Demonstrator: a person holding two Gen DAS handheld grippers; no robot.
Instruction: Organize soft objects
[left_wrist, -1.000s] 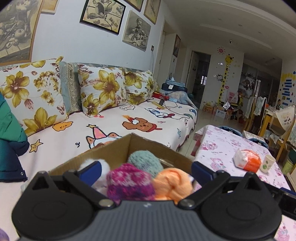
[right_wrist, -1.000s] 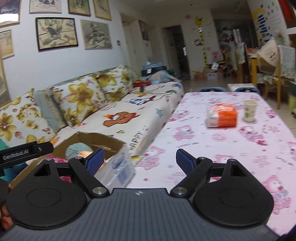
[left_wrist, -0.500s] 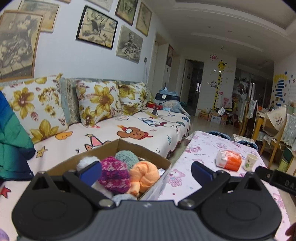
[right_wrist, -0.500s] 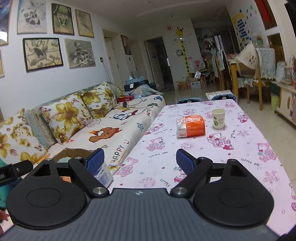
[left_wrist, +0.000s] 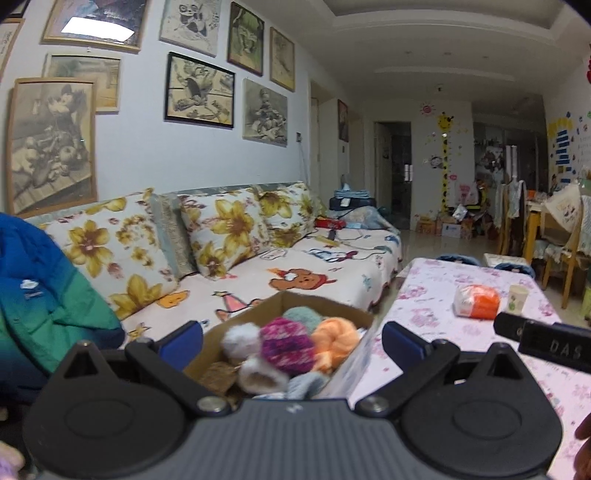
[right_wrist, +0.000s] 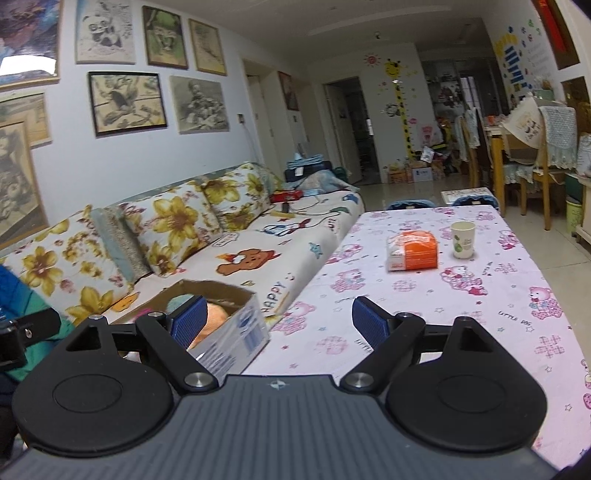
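**Grippers wide over the box of woolly balls**

Cardboard box (left_wrist: 284, 306) sits at the sofa-side edge of the table, right ahead of the left gripper (left_wrist: 291, 341), and it is packed: a magenta knit ball (left_wrist: 286, 345), an orange one (left_wrist: 334, 341), a teal one (left_wrist: 301, 317) behind and a white fluffy one (left_wrist: 240, 339) to the left. Left jaws stand spread apart, gripping nothing, the box framed between the blue pads. Over to the right gripper (right_wrist: 279, 323): jaws equally wide, nothing held, hovering above the pink bear-print tablecloth (right_wrist: 461, 291). From here the box (right_wrist: 236, 325) lies just beside its left fingertip, orange wool peeking past the pad. Farther up the table, well apart, an orange-and-white packet (right_wrist: 412, 251) and a paper cup (right_wrist: 462, 239) stand near each other.
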